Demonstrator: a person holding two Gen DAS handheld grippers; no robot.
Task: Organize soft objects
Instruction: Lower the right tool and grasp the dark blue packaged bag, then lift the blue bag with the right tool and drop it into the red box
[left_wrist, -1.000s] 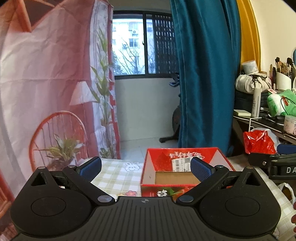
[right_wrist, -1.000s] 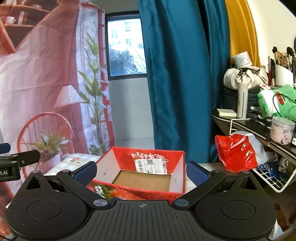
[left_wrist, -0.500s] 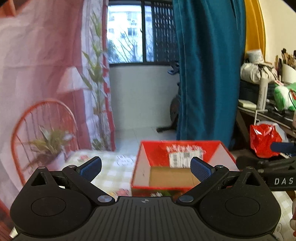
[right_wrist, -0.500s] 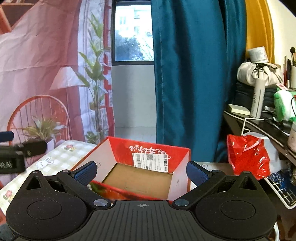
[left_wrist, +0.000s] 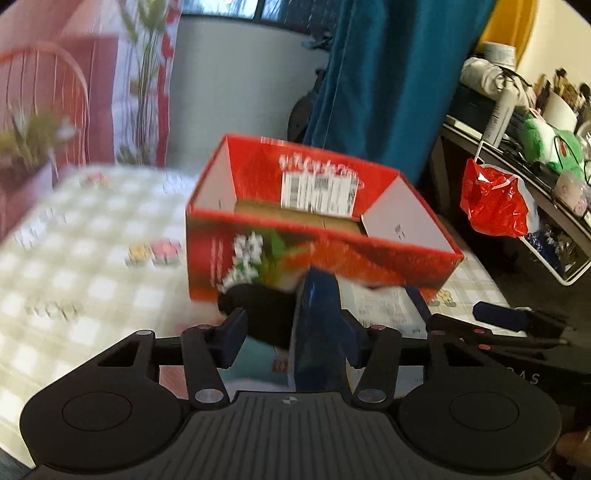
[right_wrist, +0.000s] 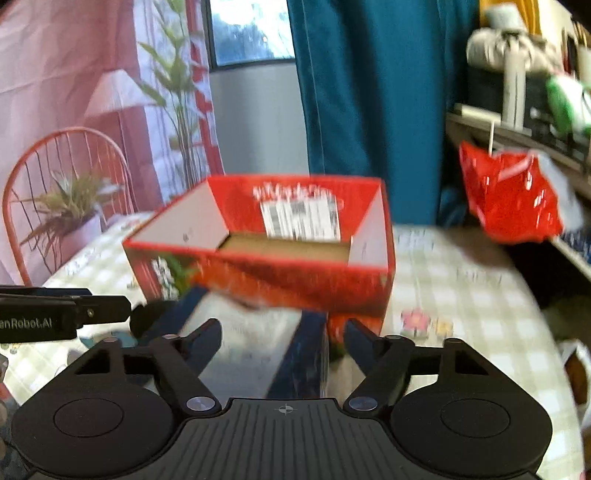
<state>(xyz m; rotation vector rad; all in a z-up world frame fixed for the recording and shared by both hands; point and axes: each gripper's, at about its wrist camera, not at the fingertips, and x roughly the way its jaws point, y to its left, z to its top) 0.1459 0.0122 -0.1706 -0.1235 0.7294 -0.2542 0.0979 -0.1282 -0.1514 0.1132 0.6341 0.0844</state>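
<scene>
Checked tablecloth (left_wrist: 92, 258), red box (left_wrist: 317, 254), teal curtain (left_wrist: 388, 74)

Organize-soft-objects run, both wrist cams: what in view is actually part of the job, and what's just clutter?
Job:
- red box, open, on the checked tablecloth
- flat blue-edged item just in front of the box, too blurred to identify

Clutter:
- red plastic bag
- green soft toy on the side shelf, probably not in play
- white bottle
- teal curtain
</scene>
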